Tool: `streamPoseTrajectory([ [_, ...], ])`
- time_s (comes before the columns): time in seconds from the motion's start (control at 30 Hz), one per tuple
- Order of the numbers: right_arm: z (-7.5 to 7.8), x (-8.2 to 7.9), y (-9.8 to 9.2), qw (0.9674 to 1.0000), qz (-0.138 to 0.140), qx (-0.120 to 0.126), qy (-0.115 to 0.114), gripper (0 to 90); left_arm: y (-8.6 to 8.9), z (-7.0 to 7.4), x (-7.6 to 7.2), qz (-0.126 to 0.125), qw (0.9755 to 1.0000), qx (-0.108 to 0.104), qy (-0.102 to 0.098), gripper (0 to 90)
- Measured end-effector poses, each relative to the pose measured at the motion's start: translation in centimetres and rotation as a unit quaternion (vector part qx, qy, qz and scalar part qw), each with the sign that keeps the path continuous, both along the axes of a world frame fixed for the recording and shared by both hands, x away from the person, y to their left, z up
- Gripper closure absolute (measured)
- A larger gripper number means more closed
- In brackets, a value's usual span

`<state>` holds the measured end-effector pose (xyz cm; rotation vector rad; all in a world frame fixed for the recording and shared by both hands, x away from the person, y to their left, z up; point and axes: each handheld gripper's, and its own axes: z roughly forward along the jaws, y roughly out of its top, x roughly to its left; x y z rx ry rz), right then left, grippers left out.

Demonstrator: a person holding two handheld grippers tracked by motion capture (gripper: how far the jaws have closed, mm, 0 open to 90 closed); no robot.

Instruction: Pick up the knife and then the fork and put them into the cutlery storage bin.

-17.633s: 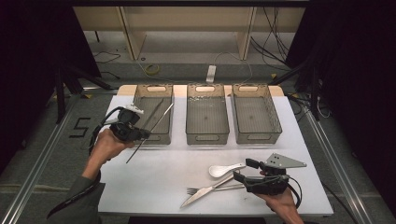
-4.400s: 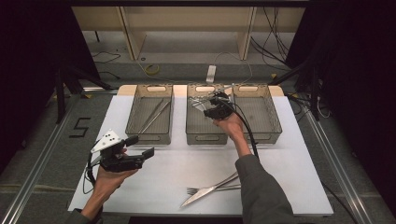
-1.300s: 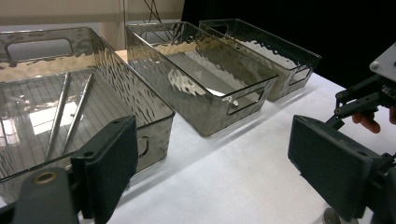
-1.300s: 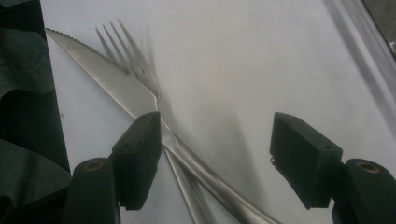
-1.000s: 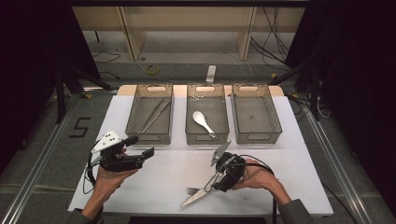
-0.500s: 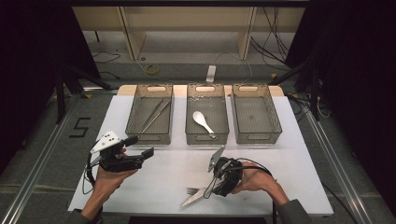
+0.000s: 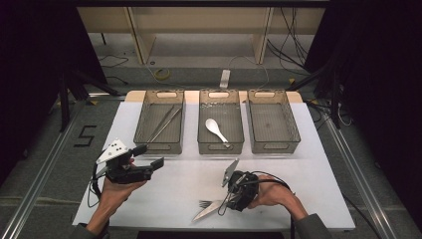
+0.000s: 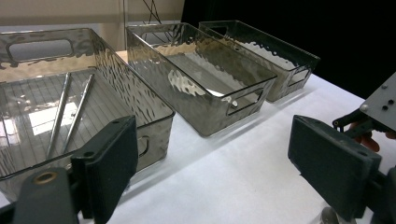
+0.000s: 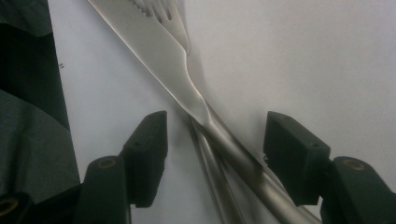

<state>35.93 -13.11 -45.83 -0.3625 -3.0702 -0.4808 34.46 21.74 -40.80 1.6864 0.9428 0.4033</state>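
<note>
A steel knife [image 7: 205, 212] and a fork [image 7: 203, 203] lie crossed near the table's front edge. My right gripper [image 7: 225, 200] is open and low over their handles. In the right gripper view the knife [image 9: 154, 51] lies over the fork [image 9: 175, 16], and both handles run between the spread jaws of that gripper [image 9: 212, 135], which touch neither. A white spoon [image 7: 215, 128] lies in the middle bin [image 7: 220, 148]. Two metal chopsticks [image 7: 164, 122] lie in the left bin [image 7: 158, 148]. My left gripper [image 7: 148, 156] hovers open at the front left, holding nothing.
A third smoky plastic bin [image 7: 274, 148] stands to the right in the row. The white table [image 7: 308, 169] ends close behind the knife. In the left gripper view the chopsticks [image 8: 70, 109] show through the near bin wall, and the right gripper's grey plate [image 8: 380, 100] is at the right edge.
The right gripper left the spoon in the middle bin, came back to the front and has now dropped lower over the knife and fork. The left gripper has stayed in place.
</note>
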Motion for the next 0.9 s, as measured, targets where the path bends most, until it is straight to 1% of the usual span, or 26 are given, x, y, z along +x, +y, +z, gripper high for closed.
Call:
streamPoseTrajectory([
  [0.07,-0.06,0.02,0.01,0.9999,0.008,-0.007,0.000,43.9,-0.02,-0.02,0.01,0.000,1.0000,0.002,0.001,15.7],
  [0.1,-0.13,-0.04,0.06,1.0000,0.003,-0.008,0.000,44.8,-0.01,-0.02,0.01,0.000,1.0000,0.002,0.001,15.7],
  [0.13,-0.24,0.02,0.03,0.9999,0.008,-0.007,-0.004,45.6,-0.02,-0.03,0.01,0.000,1.0000,0.002,0.001,15.6],
  [0.2,-0.19,0.06,-0.04,0.9999,0.008,-0.007,-0.004,47.4,-0.02,-0.05,0.01,0.001,1.0000,0.003,0.001,15.7],
  [0.23,-0.18,0.01,-0.05,1.0000,0.003,-0.005,-0.002,48.2,-0.02,-0.05,0.02,0.001,1.0000,0.003,0.001,15.7],
  [0.33,-0.25,0.07,-0.12,0.9998,0.010,-0.004,-0.015,51.4,-0.07,-0.03,-0.02,-0.001,1.0000,0.007,0.000,15.6],
  [0.47,-0.10,-0.06,-0.10,0.9997,0.007,-0.011,-0.018,55.5,-0.10,-0.02,-0.09,-0.002,1.0000,0.010,-0.002,15.7],
  [0.53,-0.09,-0.16,-0.06,0.9996,0.010,-0.015,-0.021,57.2,-0.05,0.00,-0.09,-0.001,1.0000,0.008,-0.003,15.7],
  [0.57,-0.11,-0.15,-0.08,0.9994,0.019,-0.017,-0.025,57.9,-0.05,-0.01,-0.10,-0.002,1.0000,0.008,-0.002,15.7],
  [0.6,-0.13,-0.18,-0.06,0.9993,0.020,-0.016,-0.027,58.4,-0.06,-0.04,-0.12,-0.002,1.0000,0.009,-0.001,15.7],
  [0.73,-0.07,-0.22,-0.03,0.9995,0.019,-0.017,-0.021,60.6,-0.07,-0.06,-0.08,-0.002,0.9999,0.010,-0.001,15.7],
  [0.77,-0.13,-0.18,-0.05,0.9991,0.028,-0.015,-0.026,61.6,-0.09,-0.07,-0.07,-0.003,0.9999,0.010,-0.001,15.7],
  [0.87,-0.03,-0.45,0.14,0.9988,0.033,-0.022,-0.027,64.6,-0.14,-0.08,-0.06,-0.003,0.9999,0.011,-0.001,15.7],
  [0.9,-0.02,-0.46,0.17,0.9985,0.040,-0.022,-0.030,65.6,-0.15,-0.08,-0.08,-0.003,0.9999,0.012,-0.001,15.7],
])
